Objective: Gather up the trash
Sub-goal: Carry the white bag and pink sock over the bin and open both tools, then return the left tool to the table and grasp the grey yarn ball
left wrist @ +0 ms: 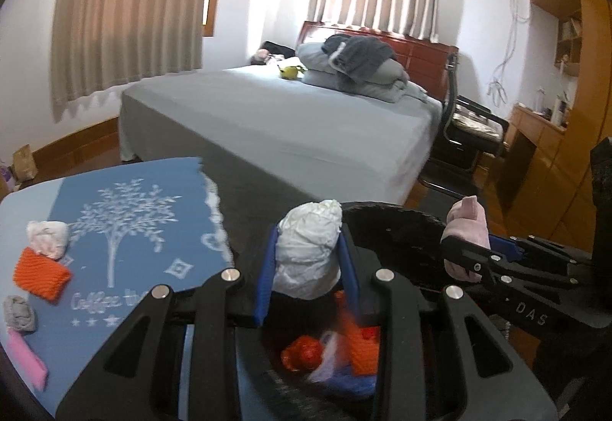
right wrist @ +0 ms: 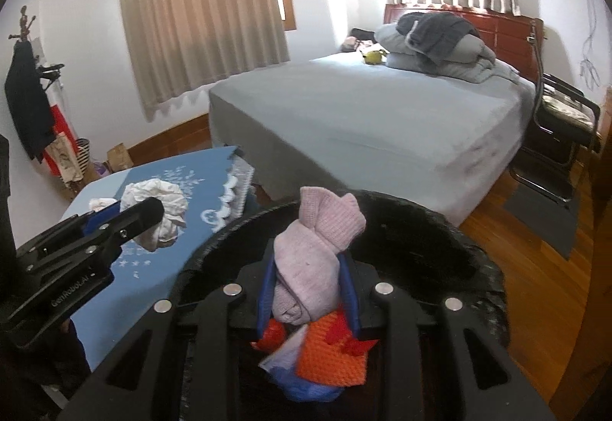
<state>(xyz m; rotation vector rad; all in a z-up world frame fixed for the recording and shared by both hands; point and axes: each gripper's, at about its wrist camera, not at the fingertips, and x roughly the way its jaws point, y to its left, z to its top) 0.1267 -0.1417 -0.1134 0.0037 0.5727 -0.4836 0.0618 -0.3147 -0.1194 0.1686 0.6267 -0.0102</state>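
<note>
My left gripper [left wrist: 310,235] is shut on a crumpled white paper wad [left wrist: 308,260], held over the open black bin [left wrist: 401,218]. My right gripper [right wrist: 309,262] is shut on a rolled pink knitted cloth [right wrist: 319,241], also over the bin [right wrist: 424,214]. In the bin lie an orange knitted piece [right wrist: 329,354], red scraps and something blue. Each wrist view shows the other gripper beside it: the right gripper [left wrist: 472,245] with the pink cloth [left wrist: 464,222], and the left gripper [right wrist: 134,208] with the paper wad [right wrist: 160,207].
A table with a blue tree-print cloth [left wrist: 134,222] stands left of the bin. On it lie an orange knit piece [left wrist: 40,273], a pale wad [left wrist: 48,237], a grey wad [left wrist: 19,312] and a pink strip [left wrist: 26,356]. A grey bed [left wrist: 306,122] and black chair [left wrist: 470,130] stand behind.
</note>
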